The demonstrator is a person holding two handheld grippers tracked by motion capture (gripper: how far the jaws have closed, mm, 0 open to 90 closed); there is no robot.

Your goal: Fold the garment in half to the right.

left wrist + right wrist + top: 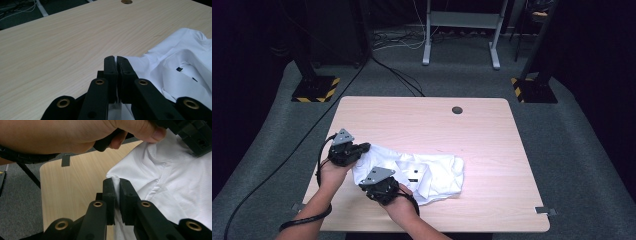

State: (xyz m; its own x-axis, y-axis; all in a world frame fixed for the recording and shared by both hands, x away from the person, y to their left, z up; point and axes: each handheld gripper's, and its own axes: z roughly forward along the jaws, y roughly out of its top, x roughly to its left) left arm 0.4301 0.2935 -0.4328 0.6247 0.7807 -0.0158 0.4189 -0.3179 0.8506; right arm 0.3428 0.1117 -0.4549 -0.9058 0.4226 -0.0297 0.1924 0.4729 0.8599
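A crumpled white shirt point(427, 172) lies on the near left part of the wooden table point(482, 135). My left gripper point(364, 147) is shut on the shirt's left edge. In the left gripper view its jaws pinch a thin fold of the shirt point(185, 65), with my left gripper point(116, 58) low over the wood. My right gripper point(362, 186) is shut on the shirt's near left edge. In the right gripper view my right gripper point(117, 181) clamps the edge of the shirt point(180, 180), and the person's other hand point(75, 132) holds the other gripper just above.
A round cable hole point(457, 110) sits near the table's far edge. Grey clips point(546, 210) mark the near corners. Black stands with yellow-striped bases point(316, 89) and a white desk frame point(462, 30) stand on the carpet beyond the table.
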